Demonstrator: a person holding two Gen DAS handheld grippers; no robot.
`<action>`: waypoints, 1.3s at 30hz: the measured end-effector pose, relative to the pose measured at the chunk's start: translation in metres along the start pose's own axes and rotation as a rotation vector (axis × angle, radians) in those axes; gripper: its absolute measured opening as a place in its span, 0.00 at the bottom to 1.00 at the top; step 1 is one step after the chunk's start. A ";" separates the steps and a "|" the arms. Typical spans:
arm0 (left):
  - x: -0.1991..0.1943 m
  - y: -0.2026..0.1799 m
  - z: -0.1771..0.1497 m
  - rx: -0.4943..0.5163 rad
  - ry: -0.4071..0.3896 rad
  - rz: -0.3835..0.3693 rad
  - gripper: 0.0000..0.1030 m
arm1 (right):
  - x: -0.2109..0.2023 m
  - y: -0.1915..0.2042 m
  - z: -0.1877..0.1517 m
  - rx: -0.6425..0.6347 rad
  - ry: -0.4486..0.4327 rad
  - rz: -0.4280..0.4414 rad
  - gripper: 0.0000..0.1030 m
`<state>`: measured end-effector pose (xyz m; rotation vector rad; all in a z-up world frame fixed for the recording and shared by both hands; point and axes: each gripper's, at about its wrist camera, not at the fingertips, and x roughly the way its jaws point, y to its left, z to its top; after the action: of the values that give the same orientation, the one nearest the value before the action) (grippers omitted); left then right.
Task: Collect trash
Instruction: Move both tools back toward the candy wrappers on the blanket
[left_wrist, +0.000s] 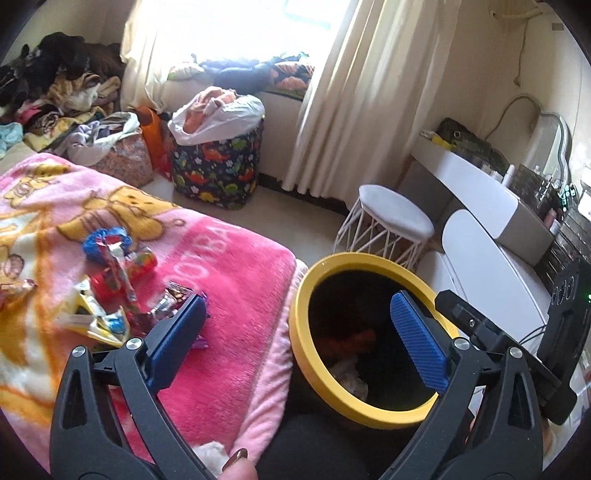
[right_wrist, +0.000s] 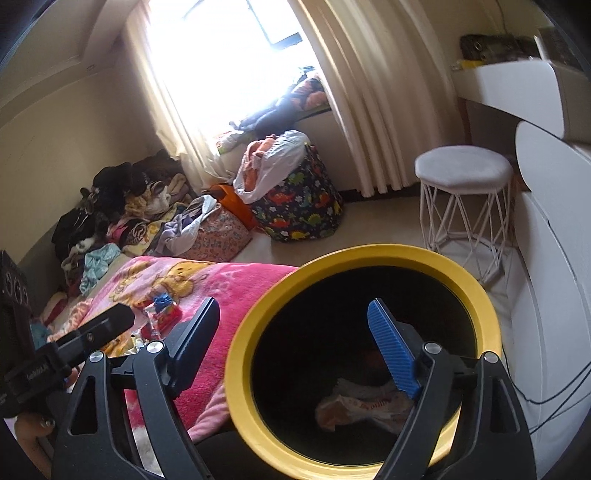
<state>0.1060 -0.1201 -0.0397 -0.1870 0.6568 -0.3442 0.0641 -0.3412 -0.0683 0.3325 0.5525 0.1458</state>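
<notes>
A black bin with a yellow rim (left_wrist: 301, 295) (right_wrist: 240, 332) stands beside the bed; crumpled wrappers (right_wrist: 362, 406) lie at its bottom. A heap of bright snack wrappers (left_wrist: 110, 288) (right_wrist: 162, 317) lies on the pink blanket (left_wrist: 236, 280) (right_wrist: 221, 280). My left gripper (left_wrist: 299, 306) is open and empty, its left finger next to the wrappers, its right finger over the bin mouth. My right gripper (right_wrist: 295, 314) is open and empty, its right finger over the bin opening, its left finger over the blanket edge.
A dinosaur-print basket (left_wrist: 218, 162) (right_wrist: 303, 206) with a white bag stands by the curtain. A white wire stool (left_wrist: 391, 221) (right_wrist: 465, 192) and a white dresser (left_wrist: 487, 229) (right_wrist: 546, 221) are to the right. Piled clothes (left_wrist: 66, 96) (right_wrist: 122, 206) lie at the bed's far end.
</notes>
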 end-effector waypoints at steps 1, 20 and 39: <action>-0.001 0.001 0.001 -0.003 -0.005 0.002 0.89 | 0.000 0.002 0.000 -0.004 0.001 0.003 0.78; -0.025 0.053 0.003 -0.096 -0.065 0.080 0.89 | 0.025 0.070 -0.001 -0.137 0.062 0.122 0.79; -0.043 0.126 -0.004 -0.231 -0.073 0.202 0.89 | 0.066 0.125 -0.013 -0.226 0.164 0.205 0.79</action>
<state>0.1036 0.0123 -0.0537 -0.3492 0.6366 -0.0666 0.1070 -0.2061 -0.0677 0.1569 0.6563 0.4328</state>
